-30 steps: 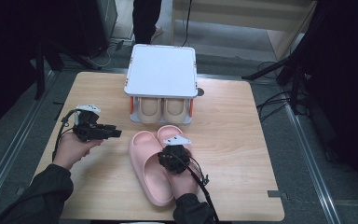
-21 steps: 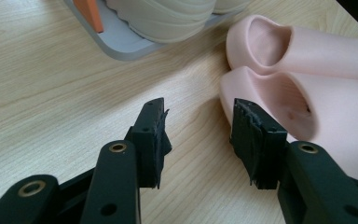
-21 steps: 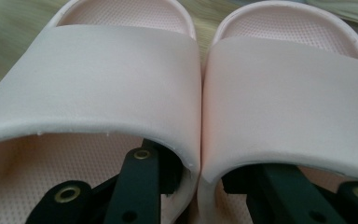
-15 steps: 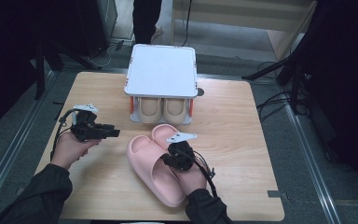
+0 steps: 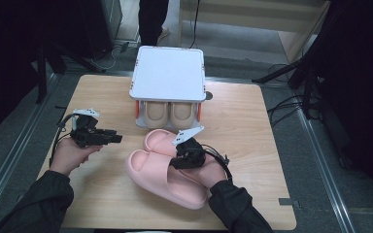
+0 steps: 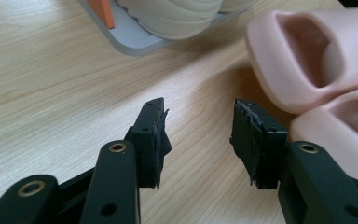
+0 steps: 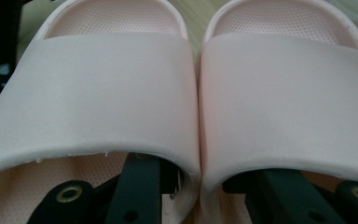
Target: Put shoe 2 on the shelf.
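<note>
Slippers (image 5: 167, 170): pink pair, side by side and touching along the inner edges, flat on the table (image 5: 243, 126) just in front of the rack (image 5: 167, 73), toes toward it.

Likely faults from here:
- Loss of one slipper on lifting. Cause: soft foam walls, pinched only at the seam, free to squeeze out of a narrow clamp.
- Sagging or twisting of the pair. Cause: grip well off the pair's middle, heels unsupported.
- Snagging on the rack's lower shelf, already occupied by beige slippers (image 5: 167, 114). Cause: toes driven forward while low.

Right gripper (image 7: 198, 179): entered from the heel side, one jaw under each strap, tips hidden beneath the foam. Judged clenched on the two touching inner walls, the pair caught between the jaws. In the high view, seated on the pair's middle (image 5: 187, 158).

Left gripper (image 6: 198, 135): jaws spread, nothing between them, held above bare wood left of the pair, near it but apart, pointed toward it (image 5: 111, 138).
</note>
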